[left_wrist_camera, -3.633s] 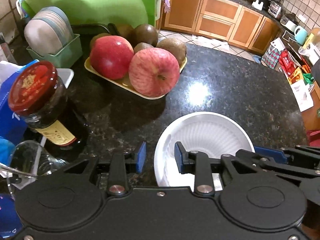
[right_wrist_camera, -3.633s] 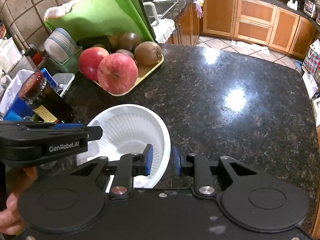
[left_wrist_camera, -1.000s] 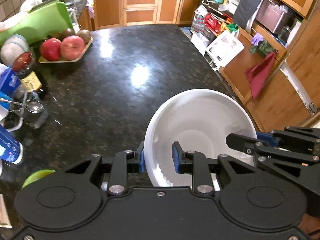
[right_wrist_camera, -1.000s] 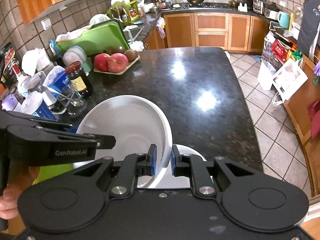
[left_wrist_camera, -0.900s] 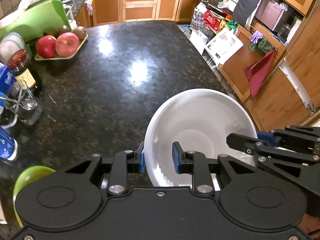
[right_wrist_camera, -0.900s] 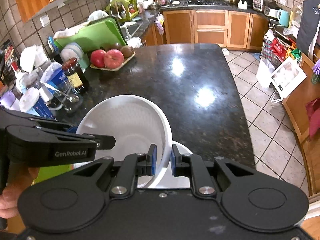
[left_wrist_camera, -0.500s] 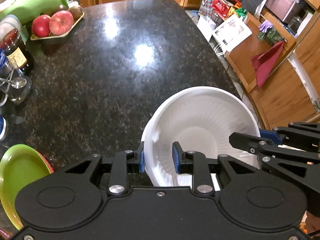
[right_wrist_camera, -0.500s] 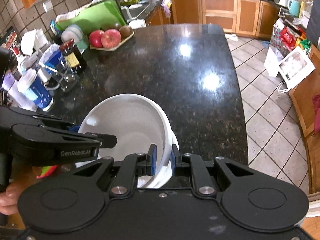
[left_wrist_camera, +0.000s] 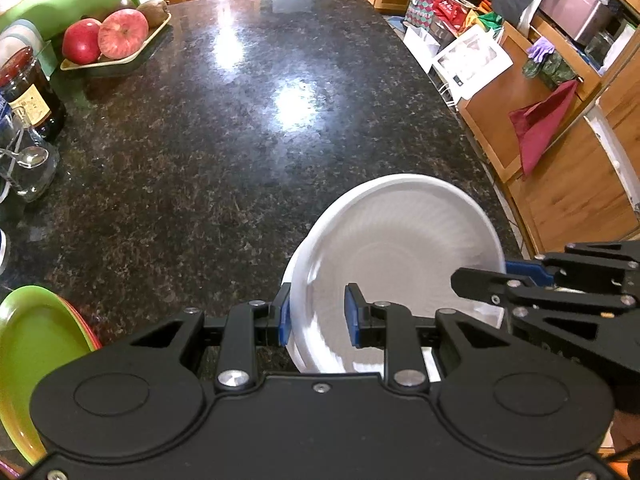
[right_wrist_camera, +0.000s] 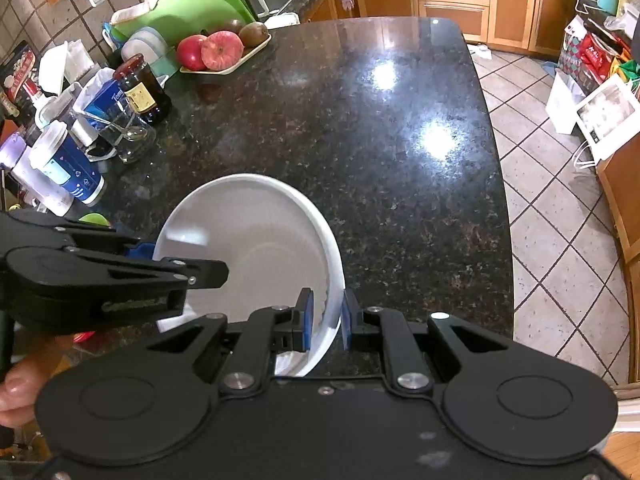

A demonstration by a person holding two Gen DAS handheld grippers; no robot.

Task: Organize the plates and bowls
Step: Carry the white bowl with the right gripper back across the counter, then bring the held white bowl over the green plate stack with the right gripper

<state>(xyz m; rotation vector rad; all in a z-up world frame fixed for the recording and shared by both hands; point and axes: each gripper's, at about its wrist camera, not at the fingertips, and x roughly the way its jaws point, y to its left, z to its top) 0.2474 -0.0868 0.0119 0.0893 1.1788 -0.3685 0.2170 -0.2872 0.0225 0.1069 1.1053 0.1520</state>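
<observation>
**White bowl gripped on both rims at near edge of surface**

Dark speckled granite surface (left_wrist_camera: 224, 132) filled most of both views, glossy with light reflections. The white ribbed bowl (left_wrist_camera: 396, 256) sat tilted at the near right edge of the surface; a second white rim showed just under it on its left side, so it appeared nested onto another bowl, though contact could not be confirmed.

Left gripper (left_wrist_camera: 316, 318): fingers pinching the bowl's left rim, one blue pad outside the wall, one inside. Right gripper (right_wrist_camera: 325, 318): fingers closed around the right rim, wall between the pads.

Green plate (left_wrist_camera: 28, 356) lay at the near left, a red edge showing beneath it. Fruit tray (right_wrist_camera: 224, 65) with two red apples (right_wrist_camera: 210, 53) and kiwis stood far left, well apart from the bowl. Dark red-lidded jar (right_wrist_camera: 140, 88) and glass with a spoon (right_wrist_camera: 128, 134) stood along the left side.
</observation>
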